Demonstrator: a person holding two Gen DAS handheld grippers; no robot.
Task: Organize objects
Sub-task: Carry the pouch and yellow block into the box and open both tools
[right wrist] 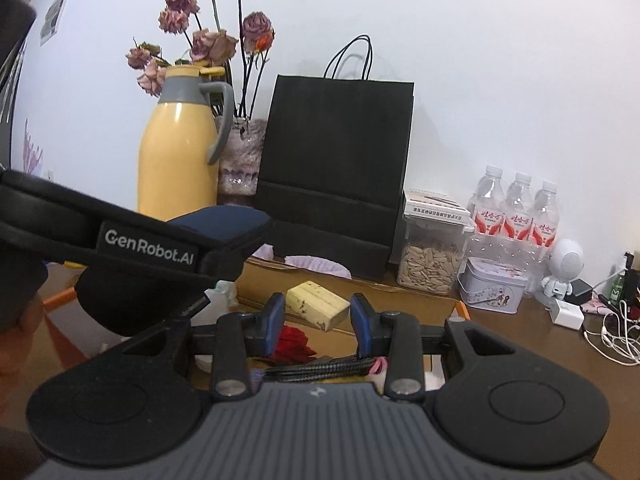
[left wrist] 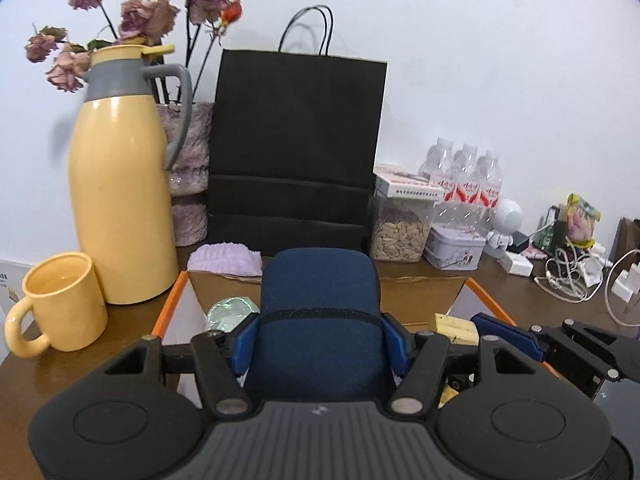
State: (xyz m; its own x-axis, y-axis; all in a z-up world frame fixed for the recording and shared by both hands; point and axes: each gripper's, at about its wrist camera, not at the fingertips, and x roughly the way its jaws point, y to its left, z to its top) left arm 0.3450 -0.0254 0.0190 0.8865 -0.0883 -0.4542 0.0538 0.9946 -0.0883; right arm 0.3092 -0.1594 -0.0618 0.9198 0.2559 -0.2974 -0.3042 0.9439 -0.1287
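Note:
My left gripper (left wrist: pixel 320 344) is shut on a dark blue soft case (left wrist: pixel 320 292), its blue pads pressing both sides. The case hangs above an open cardboard box with orange edges (left wrist: pixel 172 304). In the right wrist view the same case (right wrist: pixel 224 220) sticks out of the left gripper at upper left. My right gripper (right wrist: pixel 318 320) is shut on a pale yellow wooden block (right wrist: pixel 318 304) over the same box. That block (left wrist: pixel 456 328) also shows beside the right gripper's blue finger (left wrist: pixel 500 332). In the box lie a greenish foil disc (left wrist: pixel 230 312), something red (right wrist: pixel 294 344) and a braided cable (right wrist: pixel 320 368).
Along the wall stand a yellow thermos (left wrist: pixel 120 200), a yellow mug (left wrist: pixel 64 304), a vase of dried roses (left wrist: pixel 192 168) and a black paper bag (left wrist: pixel 296 148). A purple cloth (left wrist: pixel 224 260), seed jar (left wrist: pixel 398 232), tin (left wrist: pixel 454 248), water bottles (left wrist: pixel 464 176) and tangled cables (left wrist: pixel 568 280) sit behind and right.

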